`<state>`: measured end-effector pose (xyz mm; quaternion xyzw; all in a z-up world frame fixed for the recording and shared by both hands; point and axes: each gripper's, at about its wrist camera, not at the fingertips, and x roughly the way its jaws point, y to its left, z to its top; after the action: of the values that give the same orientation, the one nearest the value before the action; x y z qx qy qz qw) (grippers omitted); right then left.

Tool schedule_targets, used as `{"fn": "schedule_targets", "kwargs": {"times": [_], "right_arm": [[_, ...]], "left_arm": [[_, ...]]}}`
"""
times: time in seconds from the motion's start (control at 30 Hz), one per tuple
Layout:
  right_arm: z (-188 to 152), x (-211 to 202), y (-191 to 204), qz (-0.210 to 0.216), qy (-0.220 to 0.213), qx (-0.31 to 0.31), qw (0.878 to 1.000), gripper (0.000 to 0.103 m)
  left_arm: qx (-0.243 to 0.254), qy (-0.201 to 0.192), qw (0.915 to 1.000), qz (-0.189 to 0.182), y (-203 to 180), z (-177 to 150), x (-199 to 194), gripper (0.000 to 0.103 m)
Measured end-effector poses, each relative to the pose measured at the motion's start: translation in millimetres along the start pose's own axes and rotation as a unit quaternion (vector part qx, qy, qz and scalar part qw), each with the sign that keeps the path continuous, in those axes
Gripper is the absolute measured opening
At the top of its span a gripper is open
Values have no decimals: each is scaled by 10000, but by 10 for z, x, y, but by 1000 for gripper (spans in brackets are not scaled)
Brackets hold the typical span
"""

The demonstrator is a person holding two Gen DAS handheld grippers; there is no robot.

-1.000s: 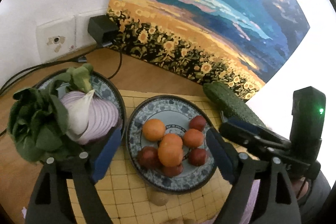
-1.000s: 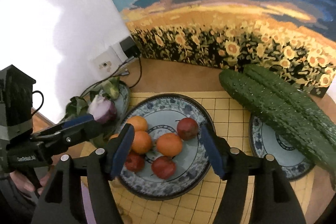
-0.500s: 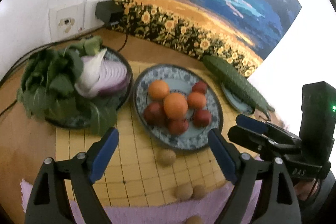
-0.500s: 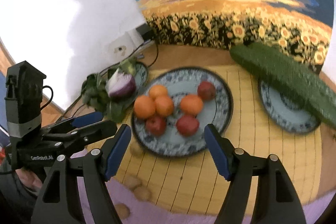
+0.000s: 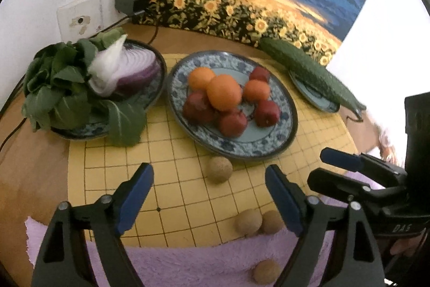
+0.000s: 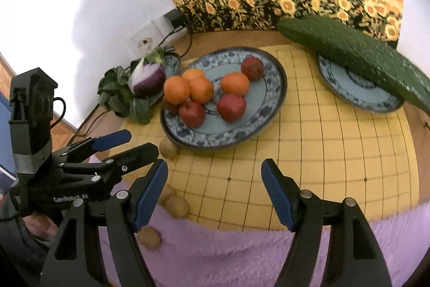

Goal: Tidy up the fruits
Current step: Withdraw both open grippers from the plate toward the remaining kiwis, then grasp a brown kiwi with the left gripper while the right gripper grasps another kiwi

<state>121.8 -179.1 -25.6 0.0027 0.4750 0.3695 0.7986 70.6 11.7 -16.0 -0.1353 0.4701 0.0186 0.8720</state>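
Step in hand, approach: left gripper [image 5: 209,195], jaws wide but closing on nothing, and right gripper [image 6: 215,190], wide and empty, hover over the mat [image 5: 172,179]; nearest longan [image 5: 220,169] lies loose at the plate's [image 5: 268,149] 6 o'clock, so the next move likely calls for descending around it.

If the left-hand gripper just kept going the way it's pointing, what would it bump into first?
Probably the yellow grid mat, just short of the small brown fruit lying ahead between its fingers. The left gripper holds nothing and its jaws are closing. Depth is hard to judge through this lens.
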Motion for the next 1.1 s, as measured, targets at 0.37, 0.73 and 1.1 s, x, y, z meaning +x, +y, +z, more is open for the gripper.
{"fn": "schedule_targets", "kwargs": {"times": [0.37, 0.73, 1.1], "right_arm": [[-204, 106, -13, -38, 254, 96, 9996, 74], [-230, 174, 59, -96, 321, -81, 9994, 74], [-202, 144, 81, -57, 260, -146, 9995, 74]], "left_arm": [[85, 210, 9997, -70, -81, -56, 151, 53], [7, 221, 9997, -40, -22, 22, 255, 40], [34, 147, 9997, -177, -26, 33, 178, 25]]}}
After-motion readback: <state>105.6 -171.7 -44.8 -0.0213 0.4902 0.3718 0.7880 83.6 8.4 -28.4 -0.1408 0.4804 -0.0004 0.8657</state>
